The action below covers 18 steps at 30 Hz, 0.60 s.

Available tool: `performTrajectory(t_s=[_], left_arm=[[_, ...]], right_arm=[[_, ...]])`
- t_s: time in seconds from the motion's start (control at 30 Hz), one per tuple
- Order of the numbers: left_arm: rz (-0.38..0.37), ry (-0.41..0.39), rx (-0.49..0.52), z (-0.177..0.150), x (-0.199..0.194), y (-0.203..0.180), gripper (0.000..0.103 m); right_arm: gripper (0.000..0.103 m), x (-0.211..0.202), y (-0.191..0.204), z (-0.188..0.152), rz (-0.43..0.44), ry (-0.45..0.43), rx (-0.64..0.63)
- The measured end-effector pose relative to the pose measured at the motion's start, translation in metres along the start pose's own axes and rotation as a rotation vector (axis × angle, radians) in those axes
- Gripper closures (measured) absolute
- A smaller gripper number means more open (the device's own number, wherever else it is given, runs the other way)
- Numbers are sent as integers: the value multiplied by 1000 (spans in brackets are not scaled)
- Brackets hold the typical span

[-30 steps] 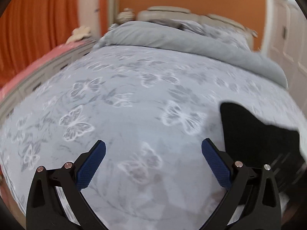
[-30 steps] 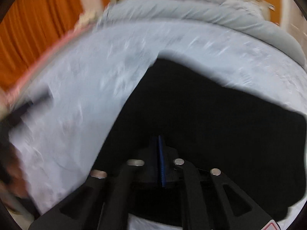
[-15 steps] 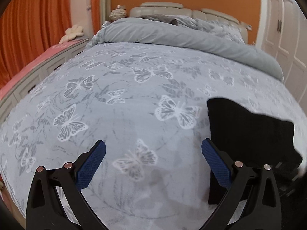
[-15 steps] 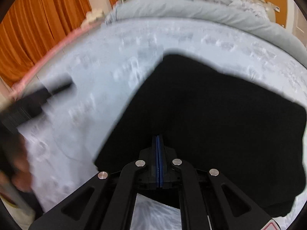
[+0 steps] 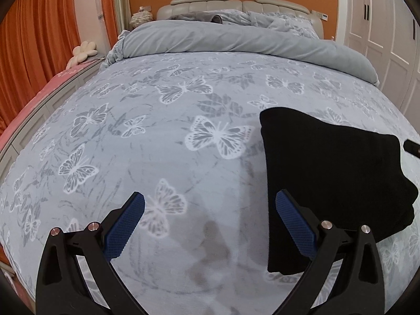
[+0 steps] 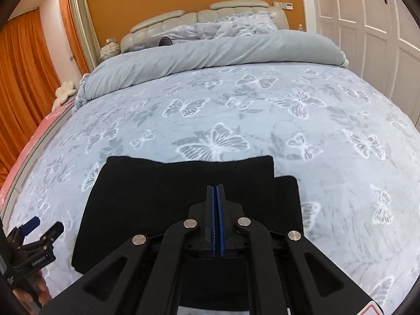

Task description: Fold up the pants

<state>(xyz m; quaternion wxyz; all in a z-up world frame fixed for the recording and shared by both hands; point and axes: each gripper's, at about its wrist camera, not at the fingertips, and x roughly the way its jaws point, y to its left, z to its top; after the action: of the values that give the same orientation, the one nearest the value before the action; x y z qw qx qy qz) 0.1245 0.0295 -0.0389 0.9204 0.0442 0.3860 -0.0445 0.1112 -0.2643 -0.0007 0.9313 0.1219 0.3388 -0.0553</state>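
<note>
The black pants (image 6: 183, 197) lie folded into a flat rectangle on the butterfly-print bed cover (image 6: 262, 110). In the left wrist view they lie (image 5: 328, 170) to the right of my left gripper (image 5: 210, 204), which is open and empty over bare cover, its right finger (image 5: 294, 223) beside the pants' left edge. My right gripper (image 6: 215, 191) is shut with its blue pads together, held above the pants' near side; nothing shows between the pads. The left gripper also shows at the right wrist view's lower left (image 6: 36, 231).
A grey duvet (image 5: 236, 39) is rolled back along the far side of the bed, with pillows and a padded headboard (image 6: 204, 13) behind. Orange curtains (image 5: 39, 39) hang left; white wardrobe doors (image 6: 367, 13) stand right. A pink-topped bench (image 5: 31, 99) runs along the bed's left edge.
The right gripper, shut throughout, has lifted and pulled back from the pants, which now lie flat and still. The left gripper stayed open and shifted slightly.
</note>
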Motion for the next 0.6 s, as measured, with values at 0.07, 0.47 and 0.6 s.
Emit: performTrajectory(t_s=[0.07,0.47,0.6], left_arm=[[2,5,8,-1,2,-3,5],[-254,46,-27,-1,-3,-10,5],[-422,164,-104,-6,19,-21,5]], right_arm=[[95,7,2,2,-6,1,-35],[47,-22,-73,-3,-105,-2,153],[36,-10,-98,-37,-29,143,220]])
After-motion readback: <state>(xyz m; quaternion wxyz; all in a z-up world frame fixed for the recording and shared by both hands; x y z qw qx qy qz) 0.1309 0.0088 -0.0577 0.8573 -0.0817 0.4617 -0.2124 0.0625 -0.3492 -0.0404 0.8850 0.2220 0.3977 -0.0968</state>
